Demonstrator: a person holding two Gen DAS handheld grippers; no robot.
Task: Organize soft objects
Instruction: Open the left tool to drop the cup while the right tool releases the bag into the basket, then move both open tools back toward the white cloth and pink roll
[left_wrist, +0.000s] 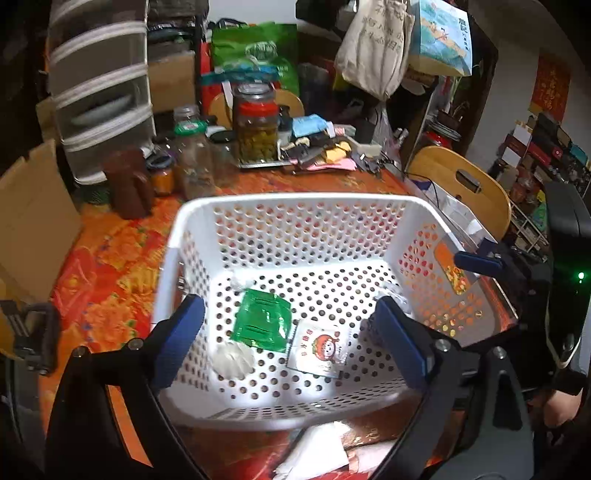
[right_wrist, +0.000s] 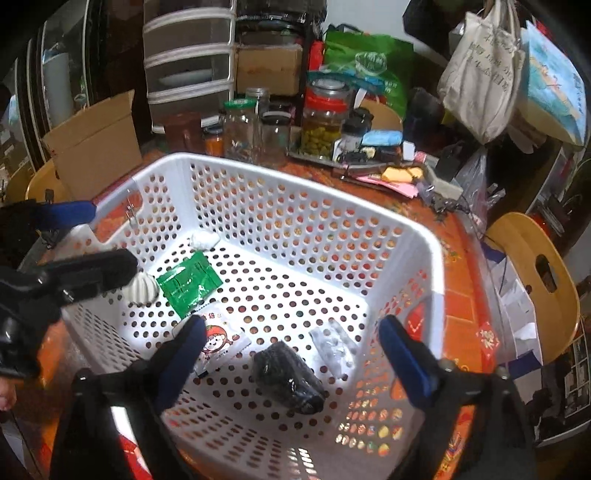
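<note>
Soft packets and pouches already lie on the floor of the white perforated basket (right_wrist: 421, 236), which sits on the orange flowered tablecloth (left_wrist: 107, 280); we count a green sachet (left_wrist: 260, 321), a white packet with a red cartoon face (left_wrist: 318, 349), a pale ribbed lump (left_wrist: 232, 359) just beside the green one, a small white wad (right_wrist: 204, 240) at the far wall, a black wrapped bundle (right_wrist: 288, 373) and a clear crinkled bag (right_wrist: 334, 350) near it; none overlaps another much, so we judge most of the gathering done. Our left gripper (left_wrist: 291, 343) hangs over the near rim with its fingers spread wide and nothing between them; our right gripper (right_wrist: 295, 360) is likewise wide and empty above the basket's right part. What may be left, as far as we can see: some white paper or cloth (left_wrist: 317, 450) on the table just outside the near wall of the basket, whose nature we cannot tell; the jars (left_wrist: 258, 125) and clutter at the far side of the table look hard, and we judge them no part of the job.
</note>
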